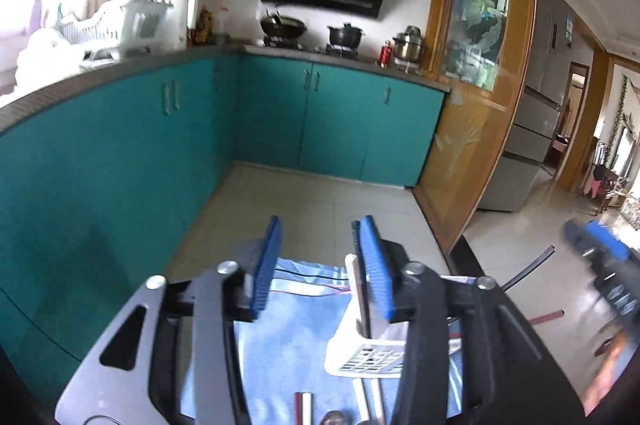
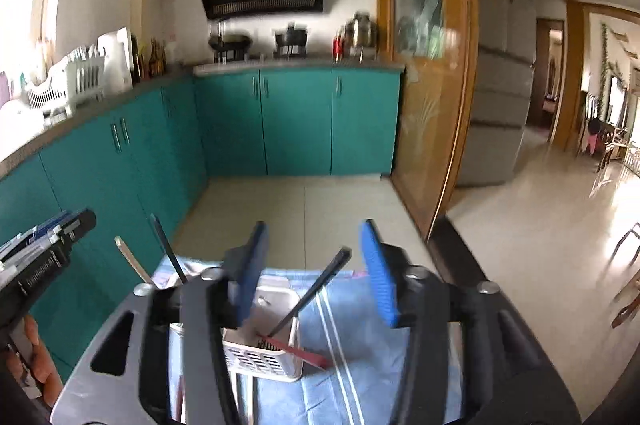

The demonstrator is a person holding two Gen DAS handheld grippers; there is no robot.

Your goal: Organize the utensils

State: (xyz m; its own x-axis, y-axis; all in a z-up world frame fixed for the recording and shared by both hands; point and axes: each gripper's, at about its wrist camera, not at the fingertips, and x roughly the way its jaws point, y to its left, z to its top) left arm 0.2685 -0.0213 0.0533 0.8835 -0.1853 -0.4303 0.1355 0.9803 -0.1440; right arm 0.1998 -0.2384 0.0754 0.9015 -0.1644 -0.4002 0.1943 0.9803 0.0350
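Observation:
A white slotted utensil holder (image 1: 362, 355) (image 2: 264, 353) stands on a blue cloth (image 1: 280, 337) (image 2: 360, 345). In the right wrist view a black chopstick (image 2: 316, 291) and a dark red one (image 2: 298, 347) lean out of it, and a pale utensil (image 2: 132, 263) and a dark one (image 2: 168, 249) stick up at the left. My left gripper (image 1: 320, 265) is open above the cloth, a white handle (image 1: 358, 297) by its right finger. My right gripper (image 2: 316, 271) is open and empty above the holder. More utensils (image 1: 304, 407) lie at the bottom edge.
Teal cabinets (image 1: 120, 165) with a grey countertop run along the left and back. A stove with a wok (image 1: 282, 25) and pots sits at the back. A wooden-framed glass door (image 1: 480, 85) and a fridge (image 2: 500, 65) stand at the right, over tiled floor.

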